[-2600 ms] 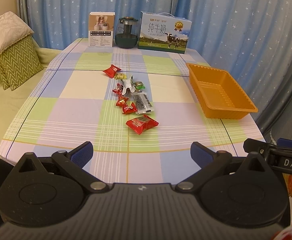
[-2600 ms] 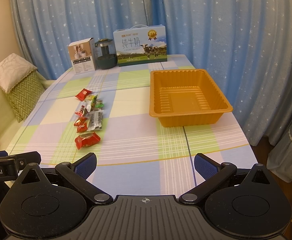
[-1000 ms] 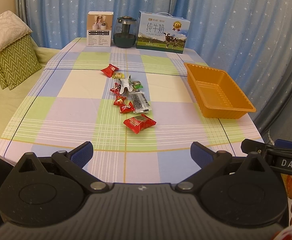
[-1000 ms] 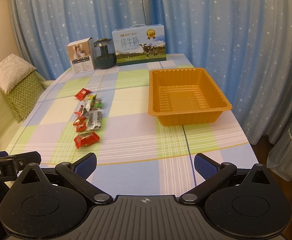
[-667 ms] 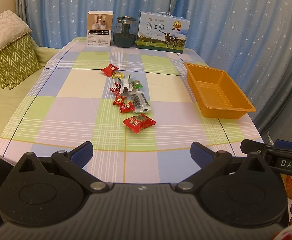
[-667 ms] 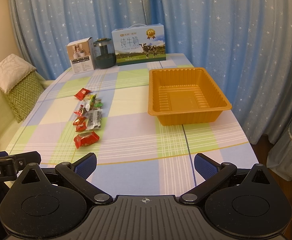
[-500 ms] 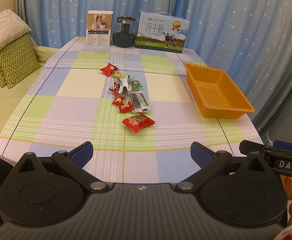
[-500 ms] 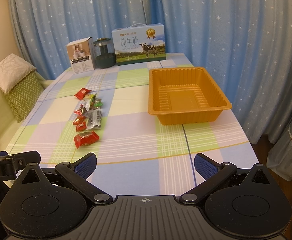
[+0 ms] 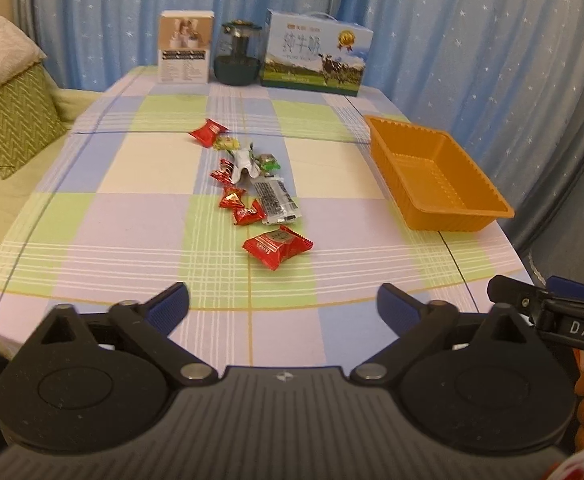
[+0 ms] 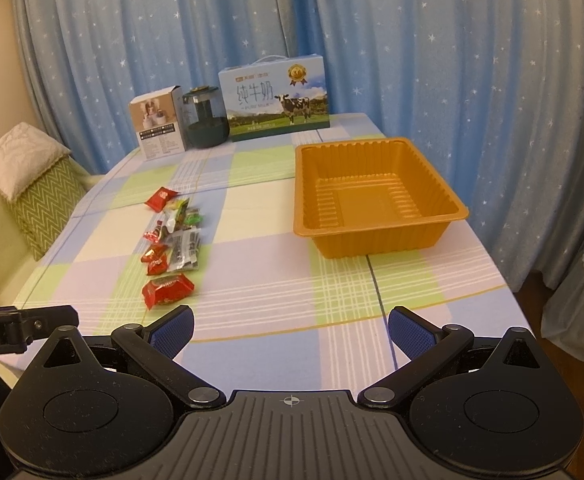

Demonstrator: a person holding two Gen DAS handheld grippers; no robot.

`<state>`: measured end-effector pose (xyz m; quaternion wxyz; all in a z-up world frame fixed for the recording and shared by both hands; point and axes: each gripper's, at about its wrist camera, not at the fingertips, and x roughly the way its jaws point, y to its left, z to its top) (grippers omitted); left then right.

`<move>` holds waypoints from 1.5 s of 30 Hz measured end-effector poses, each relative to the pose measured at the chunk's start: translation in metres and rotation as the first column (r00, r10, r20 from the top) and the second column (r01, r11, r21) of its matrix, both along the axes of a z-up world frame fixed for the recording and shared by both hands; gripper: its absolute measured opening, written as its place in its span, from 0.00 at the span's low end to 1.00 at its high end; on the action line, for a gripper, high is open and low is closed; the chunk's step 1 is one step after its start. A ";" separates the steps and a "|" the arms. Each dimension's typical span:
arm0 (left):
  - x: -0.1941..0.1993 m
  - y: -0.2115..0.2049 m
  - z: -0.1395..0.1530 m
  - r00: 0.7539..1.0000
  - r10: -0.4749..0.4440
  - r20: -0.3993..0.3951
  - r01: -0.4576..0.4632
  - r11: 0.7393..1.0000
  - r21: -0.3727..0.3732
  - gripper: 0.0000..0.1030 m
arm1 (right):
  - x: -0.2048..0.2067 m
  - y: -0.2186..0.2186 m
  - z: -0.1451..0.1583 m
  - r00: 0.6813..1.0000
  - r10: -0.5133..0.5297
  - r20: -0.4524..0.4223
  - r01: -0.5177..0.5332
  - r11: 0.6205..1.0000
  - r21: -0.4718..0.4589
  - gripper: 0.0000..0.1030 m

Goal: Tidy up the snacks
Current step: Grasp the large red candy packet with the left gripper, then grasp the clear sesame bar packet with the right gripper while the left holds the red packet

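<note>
Snacks, a loose string of small wrapped candies and packets (image 9: pixel 251 184), sit in the middle of the left wrist frame, on a table covered in a pastel checked cloth of green, lilac and blue squares (image 9: pixel 131 216). That table fills most of both views, with starry blue curtains (image 10: pixel 452 60) all across the top.

Next biggest is the blue milk carton box with a cow printed on it (image 9: pixel 316 58) at upper centre, then the empty orange ribbed plastic tray (image 10: pixel 372 196) at centre right, well apart from the sweets. A green zigzag cushion (image 9: pixel 11 120) sits at the left edge. Beside the milk box there's a dark green glass jar (image 9: pixel 237 54) and a small white product box (image 9: pixel 185 52).

The nearest sweet is a red foil pack (image 9: pixel 277 244), just below a grey-black sachet (image 9: pixel 275 200).

The left gripper (image 9: pixel 283 308), at the bottom of its frame, has its blue-padded jaws wide apart with nothing between them, though they've just been closing a touch. The right gripper (image 10: pixel 292 330) is spread open too, over bare cloth.
</note>
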<state>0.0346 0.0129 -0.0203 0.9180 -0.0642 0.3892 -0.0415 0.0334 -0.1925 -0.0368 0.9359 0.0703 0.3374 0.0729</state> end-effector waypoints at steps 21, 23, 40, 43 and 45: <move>0.113 0.007 -0.073 0.963 -0.257 -0.082 0.265 0.959 0.099 0.68 | 0.087 0.017 -0.057 0.997 0.043 -0.061 -0.043 0.999 0.007 0.82; 0.124 0.007 -0.079 0.954 -0.289 -0.077 0.296 0.951 0.094 0.62 | 0.092 0.018 -0.065 0.996 0.046 -0.078 -0.046 0.999 0.002 0.82; 0.162 0.006 -0.107 0.897 -0.424 -0.123 0.435 0.897 0.082 0.27 | 0.130 0.036 -0.092 0.989 0.058 -0.135 -0.059 0.998 -0.005 0.81; 0.157 0.013 -0.102 0.911 -0.394 -0.118 0.405 0.911 0.084 0.24 | 0.136 0.044 -0.090 0.989 0.078 -0.127 -0.078 0.997 0.007 0.81; 0.154 0.022 -0.097 0.925 -0.366 -0.106 0.374 0.924 0.073 0.24 | 0.140 0.050 -0.088 0.989 0.096 -0.115 -0.094 0.995 0.019 0.81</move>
